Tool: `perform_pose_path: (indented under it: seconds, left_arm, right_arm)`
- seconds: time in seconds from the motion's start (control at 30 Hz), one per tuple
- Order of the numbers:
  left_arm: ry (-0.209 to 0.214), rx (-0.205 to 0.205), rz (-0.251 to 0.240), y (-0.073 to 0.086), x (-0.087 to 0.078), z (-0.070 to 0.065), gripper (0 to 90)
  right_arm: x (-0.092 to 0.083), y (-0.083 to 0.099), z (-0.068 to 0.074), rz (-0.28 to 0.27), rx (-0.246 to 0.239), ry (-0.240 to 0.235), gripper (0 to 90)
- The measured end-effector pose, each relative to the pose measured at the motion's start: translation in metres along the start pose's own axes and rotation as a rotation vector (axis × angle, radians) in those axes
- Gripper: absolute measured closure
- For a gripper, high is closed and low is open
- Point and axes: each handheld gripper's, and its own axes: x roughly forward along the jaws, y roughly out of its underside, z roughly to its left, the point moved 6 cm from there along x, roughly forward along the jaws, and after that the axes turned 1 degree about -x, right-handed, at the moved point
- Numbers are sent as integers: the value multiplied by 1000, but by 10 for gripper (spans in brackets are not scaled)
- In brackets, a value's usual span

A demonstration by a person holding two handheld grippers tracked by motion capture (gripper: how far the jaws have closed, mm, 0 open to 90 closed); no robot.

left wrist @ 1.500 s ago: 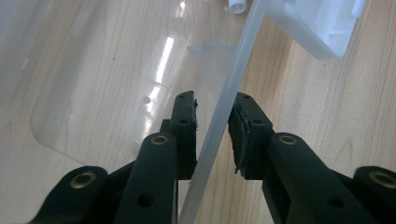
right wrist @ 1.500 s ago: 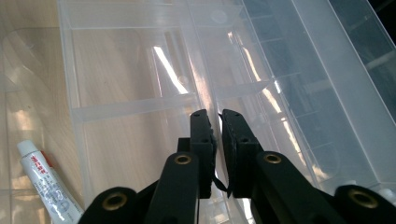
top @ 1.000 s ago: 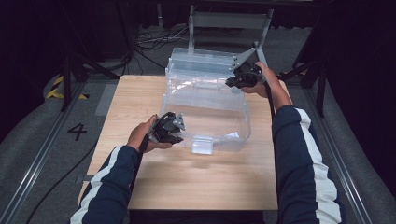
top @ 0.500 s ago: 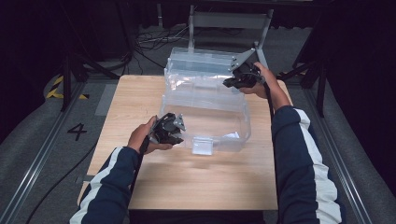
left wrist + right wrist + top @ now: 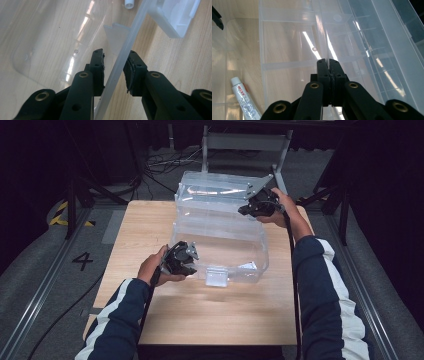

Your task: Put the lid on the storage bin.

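The left hand-held gripper (image 5: 189, 261) sits at the near-left corner of a clear plastic box (image 5: 220, 237) on the wooden counter (image 5: 200, 315), high view; the right hand-held gripper (image 5: 250, 210) is at the far right, where the box's raised lid (image 5: 215, 187) meets the body. Box lies mid-counter, lid tipped up and back. Risk, as judged: w/ one grip low and one high, a pull by the right hand could drag or tilt the whole box if the left hold slips, and thin clear plastic offers little bite.

Left gripper view: left hand-held gripper (image 5: 113, 68) has jaws part open, straddling the box's thin front wall (image 5: 130, 45) — inner pad near or on it, outer pad w/ a small gap, so not a firm clamp yet. A white latch (image 5: 175, 17) sits farther along outside the wall, a detail the high view gives only as a pale blur. Loose hold here is the likely cause of a slip.

Right gripper view: right hand-held gripper (image 5: 329, 65) has jaws pressed tight together on a thin clear edge, prob. the lid's rim or a divider; can't tell which. This view also shows a small white tube (image 5: 243, 98) lying inside the box, plus ribbed compartments. If the box tilts, the tube could roll or slide.
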Motion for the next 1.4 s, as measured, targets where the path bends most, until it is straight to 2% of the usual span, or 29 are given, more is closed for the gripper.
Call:
perform_pose_path:
  seconds: [0.47, 1.4]
  left_arm:
    - [-12, 2, -4, 0, 0, 0, 704]
    - [-38, -8, -13, 0, 1, -4, 687]
  right_arm:
    - [-4, -1, 7, -12, -15, 4, 890]
    - [-13, -2, 31, -42, -51, -3, 887]
